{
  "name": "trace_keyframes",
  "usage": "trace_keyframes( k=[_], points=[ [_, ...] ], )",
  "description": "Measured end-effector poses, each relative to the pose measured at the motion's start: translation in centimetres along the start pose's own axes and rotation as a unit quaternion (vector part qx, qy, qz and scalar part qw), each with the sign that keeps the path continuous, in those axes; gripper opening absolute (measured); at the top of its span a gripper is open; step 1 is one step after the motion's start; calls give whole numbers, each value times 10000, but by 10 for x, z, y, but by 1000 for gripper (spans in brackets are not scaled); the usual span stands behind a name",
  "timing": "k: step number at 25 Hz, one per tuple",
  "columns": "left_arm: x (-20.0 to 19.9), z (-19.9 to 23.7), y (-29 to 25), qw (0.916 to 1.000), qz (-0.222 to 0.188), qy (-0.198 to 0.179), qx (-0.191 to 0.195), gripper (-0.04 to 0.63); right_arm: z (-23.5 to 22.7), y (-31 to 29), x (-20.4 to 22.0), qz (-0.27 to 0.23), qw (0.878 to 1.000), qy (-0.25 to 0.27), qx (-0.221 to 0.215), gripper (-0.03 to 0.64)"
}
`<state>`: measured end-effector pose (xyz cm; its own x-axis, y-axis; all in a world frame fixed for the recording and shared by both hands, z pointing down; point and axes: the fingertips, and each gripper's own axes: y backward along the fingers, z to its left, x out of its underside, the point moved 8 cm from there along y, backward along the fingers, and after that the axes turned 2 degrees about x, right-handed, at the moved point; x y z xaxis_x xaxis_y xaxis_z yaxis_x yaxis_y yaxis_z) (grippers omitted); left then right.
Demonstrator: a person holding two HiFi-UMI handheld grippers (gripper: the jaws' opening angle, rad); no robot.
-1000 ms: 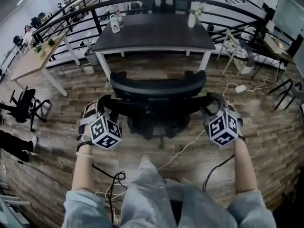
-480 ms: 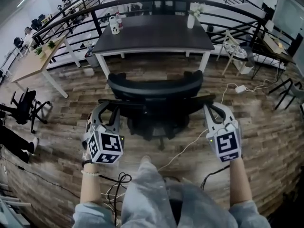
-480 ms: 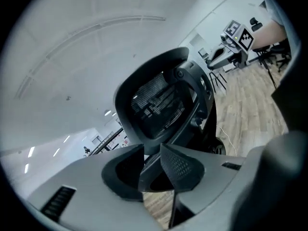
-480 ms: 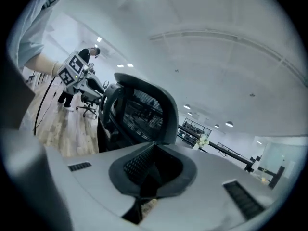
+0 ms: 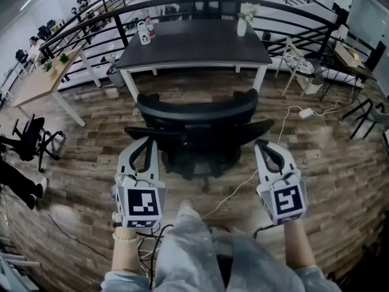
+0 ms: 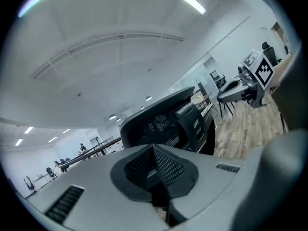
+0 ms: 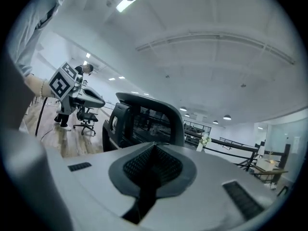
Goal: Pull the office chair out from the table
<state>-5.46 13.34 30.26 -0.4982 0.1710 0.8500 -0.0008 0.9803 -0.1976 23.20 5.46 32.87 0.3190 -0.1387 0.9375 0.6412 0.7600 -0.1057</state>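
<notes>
**Chair.** Black mesh-backed office chair with armrests (image 5: 197,111) stands on the wood-plank floor (image 5: 340,163), backrest toward the person. It is clear of the dark-topped table with white legs (image 5: 194,44). A strip of bare floor shows between the table's front edge and the chair.

**Progress.** Judged: the pull-out looks done, or nearly so. The seat no longer sits under the tabletop. At most a little more clearance and stepping away remain.

**Tools.**
- Left gripper (image 5: 146,142): jaws have just closed and meet pad to pad, with nothing between them. It sits just short of the left armrest, not touching.
- Right gripper (image 5: 265,143): jaws together and empty. It is near the right armrest but apart from it.
- Both point roughly level at the chair back.

**Surroundings.**
- On the table: a white vase with flowers (image 5: 242,24) and a white jug (image 5: 144,34), both at the far edge.
- A black metal railing (image 5: 91,20) curves behind the table.
- To the left: a light wooden desk (image 5: 42,81) and a second black chair (image 5: 30,135).

**In the way.**
- A thin white cable (image 5: 243,184) runs across the floor from a white power strip (image 5: 306,113) toward the chair base. Judged: it could foul the casters if the chair rolls further back.
- The person's grey-trousered knee (image 5: 194,242) is directly behind the chair.
</notes>
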Motion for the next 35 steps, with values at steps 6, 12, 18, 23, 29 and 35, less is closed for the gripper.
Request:
trace_keyframes(
  k=[6,12,18,23,29,35],
  points=[
    [-6,-21,8,9991,-149,235,312,0,17,6,-2,-40,9996,-277,-44,2],
    [-14,-36,14,9972,-309,433,521,0,28,9,-3,-29,9982,-594,-95,1],
    [-15,-45,21,9955,-398,553,661,0,34,16,-2,-6,9964,-851,-52,0],
    [-14,-44,21,9951,-381,599,693,0,35,17,-3,-7,9960,-897,-57,0],
    [-13,-47,19,9949,-383,606,703,0,34,18,-1,3,9959,-895,-83,0],
    [-12,-48,17,9950,-353,589,727,0,34,17,2,60,9960,-889,-113,0]
  ],
)
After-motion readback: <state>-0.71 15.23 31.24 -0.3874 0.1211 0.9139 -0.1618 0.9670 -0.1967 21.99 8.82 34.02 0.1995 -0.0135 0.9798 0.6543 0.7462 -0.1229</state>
